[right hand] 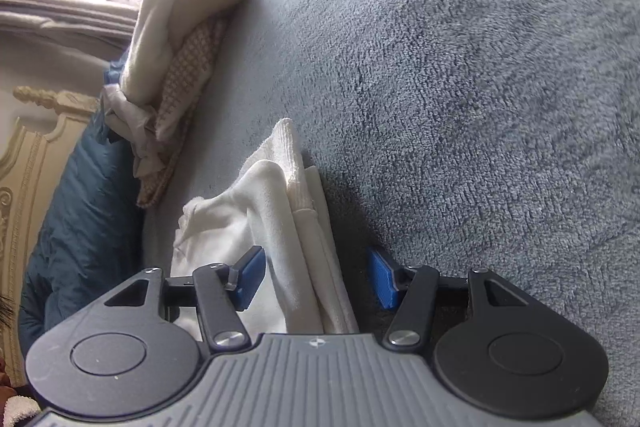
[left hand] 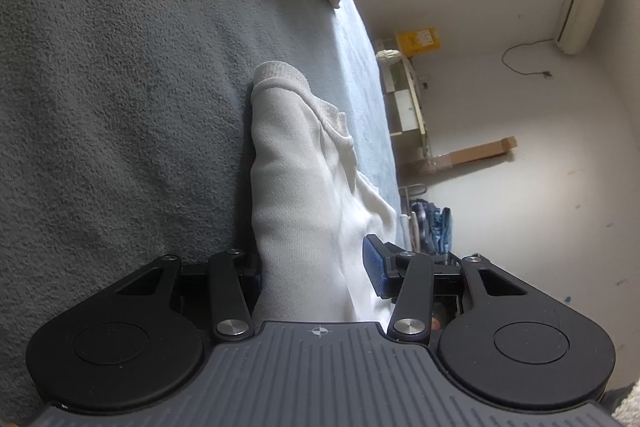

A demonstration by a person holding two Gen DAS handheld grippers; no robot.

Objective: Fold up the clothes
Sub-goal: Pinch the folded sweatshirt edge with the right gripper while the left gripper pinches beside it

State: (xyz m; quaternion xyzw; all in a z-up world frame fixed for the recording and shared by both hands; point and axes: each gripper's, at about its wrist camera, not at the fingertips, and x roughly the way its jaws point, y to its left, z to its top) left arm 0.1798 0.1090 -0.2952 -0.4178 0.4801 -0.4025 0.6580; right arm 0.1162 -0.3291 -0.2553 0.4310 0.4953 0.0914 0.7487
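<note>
We see a white garment (left hand: 308, 195), thick and soft like a sweatshirt, bunched into long folds with a ribbed cuff or hem at its far end, lying on a grey-blue fleecy blanket (left hand: 120, 87) spread over a bed. In the left wrist view the left gripper (left hand: 316, 267) has the cloth running straight out between its jaws, which stand about half open; the cloth fills the gap, one blue pad is hidden behind it, and we cannot tell whether the pads press on it. In the right wrist view the right gripper (right hand: 316, 279) stands roughly half open around stacked folds of the same garment (right hand: 280, 227), with a clear gap beside the pad on the blanket side, so nothing is pinched there. Beyond the left jaws the bed edge drops away close by; past the right jaws the blanket (right hand: 460, 87) lies broad and bare. Only the left view shows the room's floor (left hand: 520, 167); only the right shows a heap of beige clothes (right hand: 180, 39) and a carved headboard (right hand: 32, 147).
</note>
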